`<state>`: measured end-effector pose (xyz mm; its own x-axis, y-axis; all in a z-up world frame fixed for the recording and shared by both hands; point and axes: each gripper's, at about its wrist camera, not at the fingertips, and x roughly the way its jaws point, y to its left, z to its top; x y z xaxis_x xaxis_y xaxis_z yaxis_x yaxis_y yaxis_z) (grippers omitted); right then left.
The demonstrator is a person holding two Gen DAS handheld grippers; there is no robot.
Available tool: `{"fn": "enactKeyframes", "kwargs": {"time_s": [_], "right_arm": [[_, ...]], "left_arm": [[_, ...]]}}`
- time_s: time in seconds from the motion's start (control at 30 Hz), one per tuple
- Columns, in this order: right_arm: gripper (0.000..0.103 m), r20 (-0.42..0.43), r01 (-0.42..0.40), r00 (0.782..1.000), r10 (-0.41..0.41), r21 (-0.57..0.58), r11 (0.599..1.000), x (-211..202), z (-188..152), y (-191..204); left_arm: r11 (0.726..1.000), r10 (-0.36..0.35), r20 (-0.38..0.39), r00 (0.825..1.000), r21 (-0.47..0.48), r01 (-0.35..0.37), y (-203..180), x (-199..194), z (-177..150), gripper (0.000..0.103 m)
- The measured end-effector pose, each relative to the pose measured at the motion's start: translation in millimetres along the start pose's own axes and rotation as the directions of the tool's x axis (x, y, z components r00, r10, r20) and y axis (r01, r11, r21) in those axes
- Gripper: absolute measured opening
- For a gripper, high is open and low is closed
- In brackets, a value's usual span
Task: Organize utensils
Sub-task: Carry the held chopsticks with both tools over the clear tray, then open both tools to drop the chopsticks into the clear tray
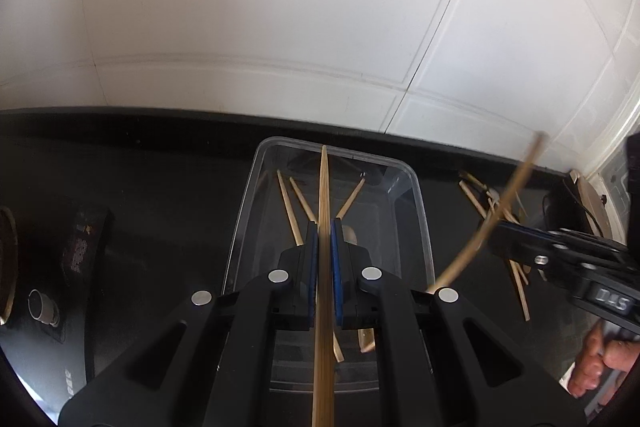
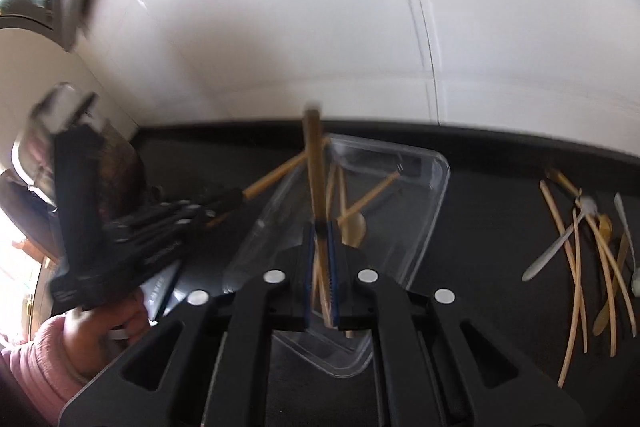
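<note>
A wooden chopstick (image 1: 325, 267) is clamped between the blue pads of the left claw (image 1: 325, 227), which is closed on it; the stick runs straight forward along the fingers, its far tip seen over the far end of a clear plastic container (image 1: 420, 211). A second chopstick (image 2: 314, 163) is gripped in the same way by the right claw (image 2: 319, 227), closed on it, with the stick rising steeply above the container (image 2: 432, 211); this view is blurred, so finer detail cannot be told.

Inside the container several loose chopsticks (image 1: 290, 211) are seen lying crossed on its floor, and a wooden spoon (image 2: 354, 225) lies among them. The container is set on a dark bench (image 1: 160, 187), near the white tiled wall (image 1: 280, 7) behind it.

To the right of the container, well apart from it, a scattered pile of utensils (image 2: 588, 259) lies on the bench (image 2: 488, 227): more chopsticks, pale spoons and at least one wooden spoon, overlapping one another. In the left wrist view the same pile (image 1: 516, 267) is partly hidden by the right claw (image 1: 494, 227) and the chopstick (image 1: 508, 199) it holds.

On the left side of the bench a dark packet (image 1: 86, 239) and a small cylindrical object (image 1: 42, 307) are seen. A hand in a pink sleeve (image 2: 100, 323) is seen holding the left claw's body (image 2: 120, 243).
</note>
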<state>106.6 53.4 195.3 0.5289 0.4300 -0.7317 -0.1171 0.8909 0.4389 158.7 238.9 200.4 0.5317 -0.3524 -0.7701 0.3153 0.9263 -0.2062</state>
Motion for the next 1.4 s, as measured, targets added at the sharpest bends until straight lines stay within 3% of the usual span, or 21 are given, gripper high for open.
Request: {"fn": "enactKeyframes", "kwargs": {"time_s": [0.03,0.07,0.1,0.13,0.17,0.3,0.5,0.9,1.17,1.4], "right_arm": [[0.012,-0.006,0.011,1.000,-0.011,0.010,1.000,3.9,0.4,-2.6],[0.044,-0.009,0.048,0.999,-0.048,0.009,0.999,7.3,0.5,-5.3],[0.069,0.004,0.084,0.996,-0.084,-0.004,0.996,7.4,-0.7,-6.7],[0.097,0.031,0.103,0.994,-0.102,-0.017,0.995,5.1,-4.3,-8.6],[0.097,0.056,0.133,0.990,-0.131,-0.039,0.990,2.0,-7.6,-10.3],[0.097,0.054,0.242,0.970,-0.238,-0.084,0.967,-0.1,-21.8,-29.3],[0.097,-0.020,0.315,0.949,-0.314,-0.001,0.949,-14.3,-50.5,-90.3],[0.097,-0.094,0.399,0.917,-0.388,0.152,0.904,-77.5,-112.9,-199.7],[0.097,-0.115,0.452,0.892,-0.437,0.251,0.856,-131.4,-147.9,-276.8],[0.097,-0.120,0.490,0.872,-0.475,0.242,0.837,-147.5,-158.6,-319.6]], "left_arm": [[1.000,0.009,-0.010,1.000,-0.004,-0.009,0.6,2.5,-0.4,0.008],[1.000,0.024,-0.018,1.000,-0.007,-0.024,1.0,4.0,-0.4,0.014],[0.999,0.040,-0.030,0.999,-0.013,-0.040,1.2,6.1,-0.1,0.046],[0.998,0.056,-0.036,0.998,-0.017,-0.057,1.0,7.0,0.1,0.092],[0.996,0.091,-0.033,0.995,-0.018,-0.091,0.0,7.8,0.5,0.096],[0.993,0.117,-0.027,0.993,-0.001,-0.117,-7.9,9.9,0.8,0.097],[0.992,0.123,-0.042,0.992,0.017,-0.122,-33.2,17.9,-3.7,0.097],[0.997,0.032,-0.126,0.992,0.080,-0.022,-142.1,57.8,-24.3,0.097],[0.986,-0.020,-0.222,0.975,0.157,0.056,-230.5,97.9,-48.0,0.097],[0.979,0.009,-0.291,0.957,0.199,0.052,-281.1,133.9,-72.5,0.097]]}}
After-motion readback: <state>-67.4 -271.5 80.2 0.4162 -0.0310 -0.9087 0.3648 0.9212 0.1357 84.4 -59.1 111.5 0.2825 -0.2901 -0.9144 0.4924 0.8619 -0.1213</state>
